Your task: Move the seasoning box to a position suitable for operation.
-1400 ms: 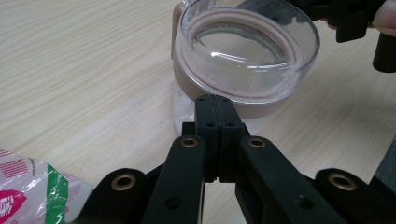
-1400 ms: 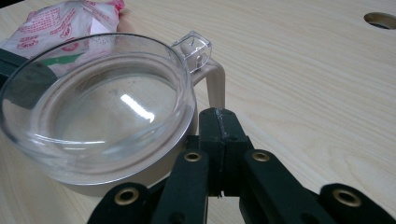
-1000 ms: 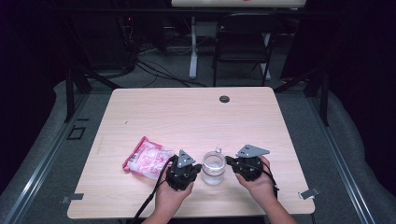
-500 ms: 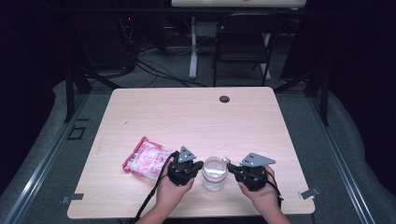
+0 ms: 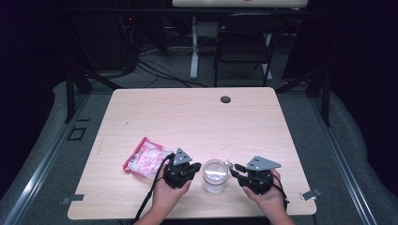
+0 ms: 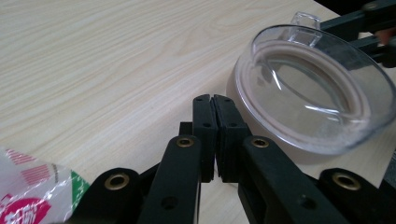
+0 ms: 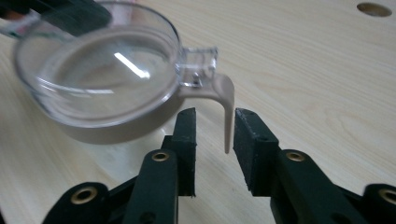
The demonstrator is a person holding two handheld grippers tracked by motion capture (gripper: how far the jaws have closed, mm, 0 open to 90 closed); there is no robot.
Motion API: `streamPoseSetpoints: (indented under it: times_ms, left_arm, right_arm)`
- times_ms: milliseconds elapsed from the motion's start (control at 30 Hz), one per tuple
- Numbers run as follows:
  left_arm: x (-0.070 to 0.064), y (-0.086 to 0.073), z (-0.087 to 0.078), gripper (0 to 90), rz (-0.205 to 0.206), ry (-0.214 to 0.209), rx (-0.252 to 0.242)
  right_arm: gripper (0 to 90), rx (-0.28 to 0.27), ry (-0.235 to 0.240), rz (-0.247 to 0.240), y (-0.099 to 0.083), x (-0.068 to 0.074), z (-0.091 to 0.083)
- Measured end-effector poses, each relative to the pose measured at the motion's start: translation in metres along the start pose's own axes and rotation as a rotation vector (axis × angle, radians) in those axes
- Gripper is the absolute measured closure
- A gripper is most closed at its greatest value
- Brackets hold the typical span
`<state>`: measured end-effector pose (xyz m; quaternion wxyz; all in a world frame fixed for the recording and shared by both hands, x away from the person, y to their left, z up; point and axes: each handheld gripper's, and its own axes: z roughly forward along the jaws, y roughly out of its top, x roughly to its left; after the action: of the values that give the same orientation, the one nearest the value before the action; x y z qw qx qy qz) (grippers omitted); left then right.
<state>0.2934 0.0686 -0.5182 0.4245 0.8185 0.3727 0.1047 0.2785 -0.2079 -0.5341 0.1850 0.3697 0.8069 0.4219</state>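
Two black fingers (image 7: pixel 187 140) of the right gripper (image 7: pixel 214 140) stand parted, with the beige latch tab (image 7: pixel 227 121) hanging down between them, not yet pinched. That tab drops from the clear hinge block (image 7: pixel 198 67) at the rim of the round clear-lidded container with a beige body (image 5: pixel 215 175), which stands upright on the pale wood tabletop (image 5: pixel 197 122) near its front edge, between the two hands. The tab's long axis runs vertically, across the line along which the fingers would close, so a squeeze should take it on its flat sides; judgement only. The left gripper (image 6: pixel 215 135) has its fingers (image 6: pixel 204 135) pressed together on nothing, their tips just beside the container's near wall, on the side away from the tab. The right hand (image 5: pixel 265 194) is therefore the one placed to work the latch; the left hand (image 5: pixel 166 192) looks placed to brace the body. A pink and white plastic packet (image 5: pixel 144 159) lies flat on the tabletop just beyond the left gripper. A small dark round grommet (image 5: pixel 225 99) sits near the far edge, well apart.
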Motion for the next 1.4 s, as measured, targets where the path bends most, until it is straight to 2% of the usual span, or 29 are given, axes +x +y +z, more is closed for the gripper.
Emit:
streamPoseSetpoints:
  times_ms: [33, 200, 267, 400, 433, 533, 667, 733, 800, 1167, 1400]
  left_arm:
    - [-0.001, -0.002, -0.005, 87.9, 0.010, -0.006, 0.007]
    - [-0.006, -0.007, -0.011, 87.7, 0.003, -0.016, 0.001]
    - [-0.012, -0.011, -0.014, 88.1, 0.023, -0.024, 0.010]
    - [-0.020, -0.016, -0.014, 88.3, 0.036, -0.026, 0.013]
    - [-0.021, -0.017, -0.015, 88.3, 0.040, -0.038, 0.026]
    - [-0.029, -0.021, -0.015, 88.5, 0.049, -0.050, 0.029]
    - [-0.038, -0.023, -0.016, 88.7, 0.064, -0.072, 0.026]
    - [-0.044, -0.023, -0.014, 88.7, 0.067, -0.073, 0.018]
    - [-0.044, -0.023, -0.013, 88.7, 0.083, -0.068, 0.025]
    - [-0.041, -0.023, -0.010, 89.7, 0.068, -0.057, 0.020]
    - [-0.032, -0.022, -0.009, 89.6, 0.057, -0.035, 0.020]
  right_arm:
    - [67.1, 0.008, 0.001, -0.001, -0.002, -0.002, 0.005]
    - [65.8, 0.007, 0.004, 0.010, -0.004, -0.007, 0.018]
    - [66.6, 0.018, 0.002, 0.006, -0.003, -0.008, 0.022]
    - [70.6, 0.017, 0.007, 0.005, -0.001, -0.008, 0.025]
    - [70.6, 0.017, 0.007, 0.005, -0.001, -0.008, 0.025]
    - [73.1, 0.028, 0.022, 0.004, 0.000, -0.008, 0.029]
    - [75.1, 0.032, 0.015, 0.001, 0.001, -0.008, 0.031]
    - [77.2, 0.029, 0.013, 0.017, 0.001, -0.009, 0.031]
    - [78.9, 0.027, 0.015, 0.020, 0.001, -0.010, 0.031]
    - [81.2, 0.025, -0.016, 0.032, 0.002, -0.007, 0.029]
    - [80.6, 0.022, -0.047, 0.035, 0.001, -0.003, 0.027]
